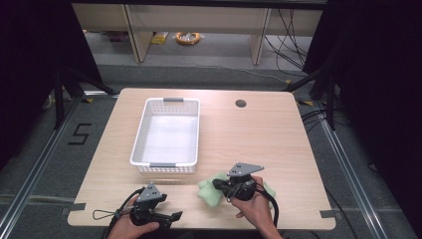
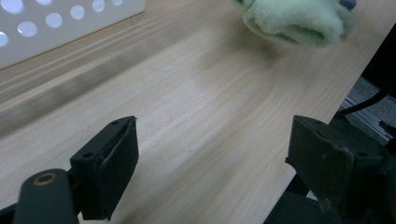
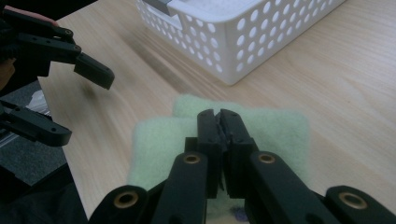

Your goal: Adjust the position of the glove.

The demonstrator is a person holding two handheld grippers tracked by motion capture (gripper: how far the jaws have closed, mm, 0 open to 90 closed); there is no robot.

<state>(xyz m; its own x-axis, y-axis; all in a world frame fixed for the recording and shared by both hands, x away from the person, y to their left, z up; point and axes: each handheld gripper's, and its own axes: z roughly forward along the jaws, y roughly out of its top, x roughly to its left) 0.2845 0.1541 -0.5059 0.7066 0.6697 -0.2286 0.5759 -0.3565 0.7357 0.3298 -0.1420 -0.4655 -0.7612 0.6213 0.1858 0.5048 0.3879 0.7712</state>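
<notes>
Table [image 1: 259, 134]: light wood, with a cable hole [image 1: 241, 103] at about 1 o'clock from centre.

Basket [image 1: 167, 135]: white, perforated, empty, long axis running 12–6, sitting at about 10 o'clock from table centre. Its near short wall is just up-table from the work area, so it looks like the drop target, placed within easy reach of both hands.

Green cloth [image 1: 211, 191]: fuzzy and loosely folded, flat on the table near the front edge at roughly 5 o'clock from the basket, close to its near right corner but apart from it. In the right gripper view the cloth [image 3: 275, 135] lies directly under and beyond the jaws; in the left gripper view its end [image 2: 299, 18] sits at 1 o'clock, well ahead.

Right gripper [image 1: 221, 185]: over the cloth, pointing toward 9 o'clock. Jaws are pressed together [image 3: 220, 119]. No fabric is visible between them, so I can't confirm a pinch; my read is that it's closed on nothing, resting on or just above the top fold.

Left gripper [image 1: 175, 216]: at the front edge, 8 o'clock from the cloth, jaws spread wide [image 2: 210, 158] over bare wood and holding nothing. It's aimed at the cloth, likely staged to take the near end.
</notes>
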